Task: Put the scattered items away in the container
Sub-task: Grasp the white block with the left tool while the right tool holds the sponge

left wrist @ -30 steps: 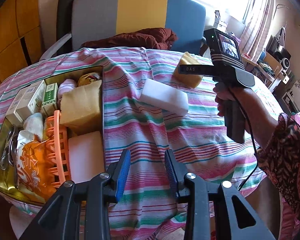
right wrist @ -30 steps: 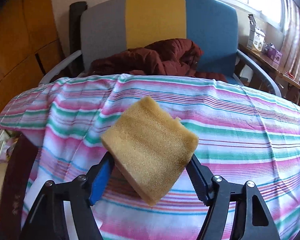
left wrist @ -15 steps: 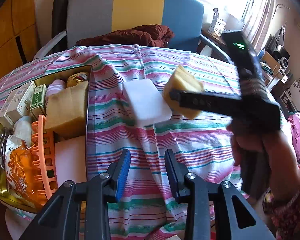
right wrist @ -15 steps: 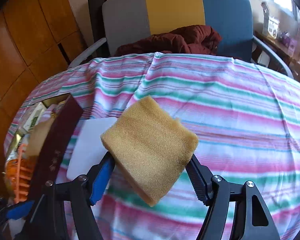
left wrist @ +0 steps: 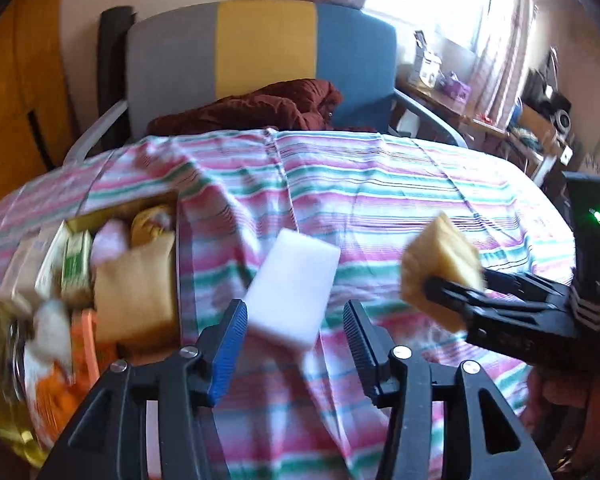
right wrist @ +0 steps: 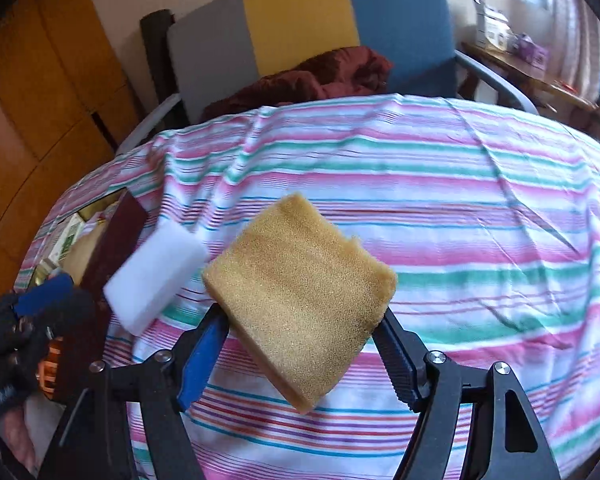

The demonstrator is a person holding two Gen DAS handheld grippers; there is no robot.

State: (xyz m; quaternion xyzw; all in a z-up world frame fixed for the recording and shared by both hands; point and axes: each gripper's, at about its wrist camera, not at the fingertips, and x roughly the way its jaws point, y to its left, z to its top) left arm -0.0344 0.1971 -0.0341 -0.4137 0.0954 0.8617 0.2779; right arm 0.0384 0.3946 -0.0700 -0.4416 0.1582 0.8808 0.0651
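Right gripper (right wrist: 300, 340): jaws closed onto a tan sponge (right wrist: 300, 296), pinched at its near edges and carried tilted above the striped cloth (right wrist: 460, 208); in the left wrist view the same sponge (left wrist: 440, 264) hangs at right, clear of the desk.

Left gripper (left wrist: 296, 340): jaws parted, nothing between them; the near end of a white foam block (left wrist: 292, 292) shows in the gap, lying on the cloth, contact with the fingers not discernible.

White foam block, right wrist view (right wrist: 156, 276): just left of the tan sponge, on the cloth.

Container (left wrist: 4, 412): gold-rimmed tray at the near left of the desk, left of the white block. Contents: tan pad (left wrist: 136, 292), orange plastic basket (left wrist: 86, 344), green-and-white box (left wrist: 76, 264), further packets, blurred.

Striped cloth, left wrist view (left wrist: 380, 200): pink, green, white; covers the desk.

Far: armchair (left wrist: 260, 52) with grey, yellow and blue back; dark red garment (left wrist: 260, 108) on its seat.
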